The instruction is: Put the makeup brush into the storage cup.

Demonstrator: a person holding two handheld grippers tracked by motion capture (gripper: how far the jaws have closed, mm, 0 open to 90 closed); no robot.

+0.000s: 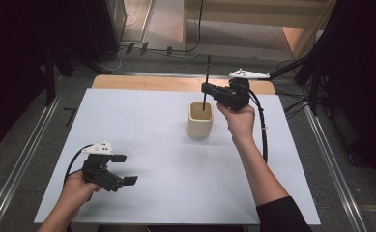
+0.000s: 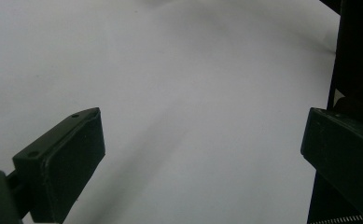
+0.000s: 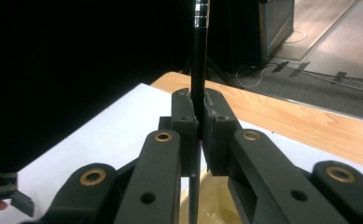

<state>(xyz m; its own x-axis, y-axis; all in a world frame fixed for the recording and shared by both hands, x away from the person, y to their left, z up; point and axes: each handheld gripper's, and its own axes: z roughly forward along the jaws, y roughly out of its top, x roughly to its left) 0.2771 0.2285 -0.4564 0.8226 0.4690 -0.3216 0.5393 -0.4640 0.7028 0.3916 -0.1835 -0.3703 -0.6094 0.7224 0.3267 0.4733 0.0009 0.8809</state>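
A cream cup stands upright near the middle of the white table top. My right gripper hovers just above the cup's far rim, shut on a thin black pen held nearly upright. The pen's lower end dips into the cup's mouth. In the right gripper view the pen is pinched between the two pads, with the cup's cream inside below. My left gripper rests low over the table at the front left, jaws wide apart with nothing between them. Its fingers frame bare white table.
A strip of bare wood runs along the table's far edge. Beyond it lie floor cables and dark stands. Metal rails flank the table on both sides. A black cable trails from the right gripper along the forearm.
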